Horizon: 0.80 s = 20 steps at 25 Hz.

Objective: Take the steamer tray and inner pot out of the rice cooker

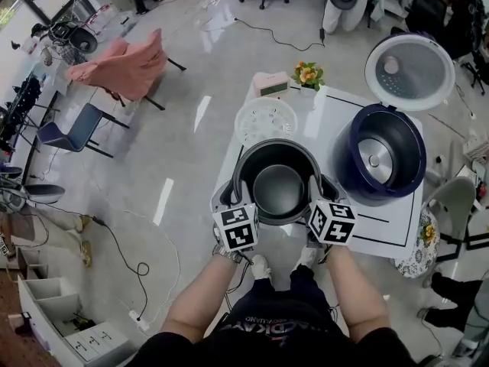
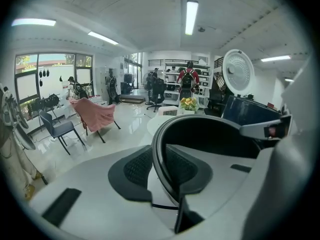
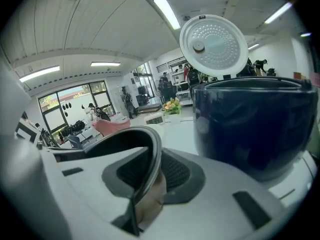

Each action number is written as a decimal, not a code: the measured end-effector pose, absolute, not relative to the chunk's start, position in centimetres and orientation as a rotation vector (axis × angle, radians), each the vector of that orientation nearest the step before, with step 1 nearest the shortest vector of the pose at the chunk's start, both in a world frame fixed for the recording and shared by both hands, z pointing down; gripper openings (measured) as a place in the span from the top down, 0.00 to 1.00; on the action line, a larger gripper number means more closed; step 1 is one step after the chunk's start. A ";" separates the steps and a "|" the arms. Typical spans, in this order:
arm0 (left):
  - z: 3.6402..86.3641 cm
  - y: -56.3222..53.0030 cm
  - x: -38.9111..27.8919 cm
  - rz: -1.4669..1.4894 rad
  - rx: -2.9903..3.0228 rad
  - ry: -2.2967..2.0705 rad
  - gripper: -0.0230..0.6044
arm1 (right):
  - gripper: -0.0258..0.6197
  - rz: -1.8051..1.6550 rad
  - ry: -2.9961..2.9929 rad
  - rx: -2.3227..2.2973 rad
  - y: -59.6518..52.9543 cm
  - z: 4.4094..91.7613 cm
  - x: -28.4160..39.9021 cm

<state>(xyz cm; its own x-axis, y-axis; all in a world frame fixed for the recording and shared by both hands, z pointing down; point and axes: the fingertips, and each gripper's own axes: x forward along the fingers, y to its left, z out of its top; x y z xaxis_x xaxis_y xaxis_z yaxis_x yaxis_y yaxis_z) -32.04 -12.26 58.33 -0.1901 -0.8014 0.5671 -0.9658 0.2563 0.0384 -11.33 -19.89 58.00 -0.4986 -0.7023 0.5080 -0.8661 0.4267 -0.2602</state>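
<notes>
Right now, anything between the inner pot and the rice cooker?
Nothing: only bare white table separates the inner pot from the rice cooker, seen in the head view.

- I count one inner pot, at the worktop's 6 o'clock.
- One steamer tray, 11 o'clock.
- One rice cooker, 3 o'clock.
- Two grippers: left gripper, right gripper.

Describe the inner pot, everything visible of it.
The inner pot is a round, deep, dark grey bowl, metal by its look, with a thin out-turned rim and a flat, paler floor. It is empty and upright, out of the rice cooker, over the near edge of the white table, in front of the steamer tray. The left claw and right claw each pinch its rim on opposite sides. Whether its base touches the table is hidden.
</notes>
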 end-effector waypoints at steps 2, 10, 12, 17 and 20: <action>58.2 -12.6 -32.0 0.459 1.614 -2.055 0.82 | 0.83 0.724 -2.357 1.353 -20.1 58.4 -11.2; 58.2 -13.1 -31.9 0.452 1.650 -2.051 0.82 | 0.83 0.719 -2.360 1.354 -20.7 59.0 -11.2; 58.3 -13.1 -31.9 0.455 1.664 -2.045 0.81 | 0.83 0.713 -2.360 1.343 -20.8 59.1 -11.3; 57.5 -13.0 -32.3 0.486 1.718 -2.051 0.76 | 0.83 0.651 -2.367 1.317 -21.1 58.3 -11.3; 56.2 -13.0 -32.4 0.455 1.751 -2.069 0.74 | 0.83 0.498 -2.375 1.357 -21.3 56.6 -10.7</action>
